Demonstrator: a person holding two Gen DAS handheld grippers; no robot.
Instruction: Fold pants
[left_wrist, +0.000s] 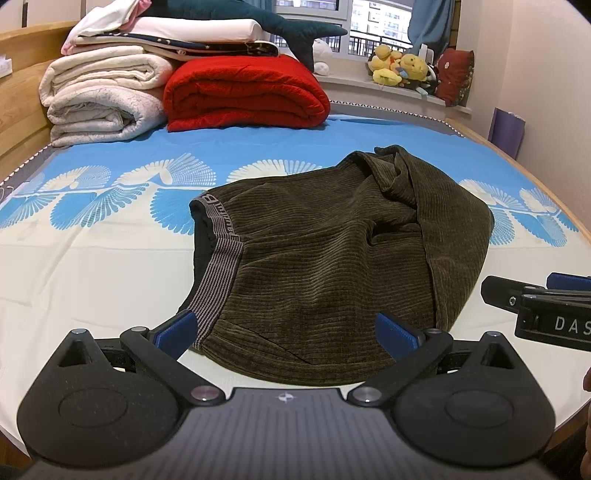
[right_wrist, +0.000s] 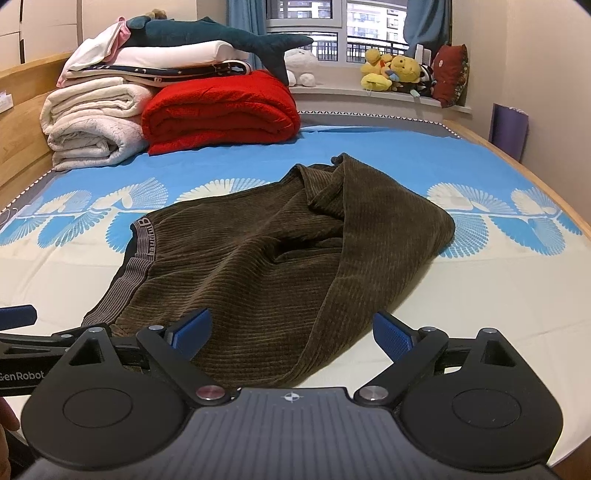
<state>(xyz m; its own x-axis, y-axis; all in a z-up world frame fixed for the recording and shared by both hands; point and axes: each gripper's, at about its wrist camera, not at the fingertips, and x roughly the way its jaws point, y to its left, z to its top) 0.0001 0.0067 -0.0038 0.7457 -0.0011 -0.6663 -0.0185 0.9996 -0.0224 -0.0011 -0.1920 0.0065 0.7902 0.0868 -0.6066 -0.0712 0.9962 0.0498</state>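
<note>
Brown pants lie bunched just ahead of both wide-open, empty tools, left and right.

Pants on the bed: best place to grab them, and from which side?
Grip the pants at the striped waistband. It is the one flat, firm edge, lying exposed at the left near corner, while the far end is bunched. Come in low from the near left with the open left hand-held gripper, pinching the band's near end.

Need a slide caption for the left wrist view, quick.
Open left gripper poised over crumpled brown corduroy pants on the bed sheet.
</note>
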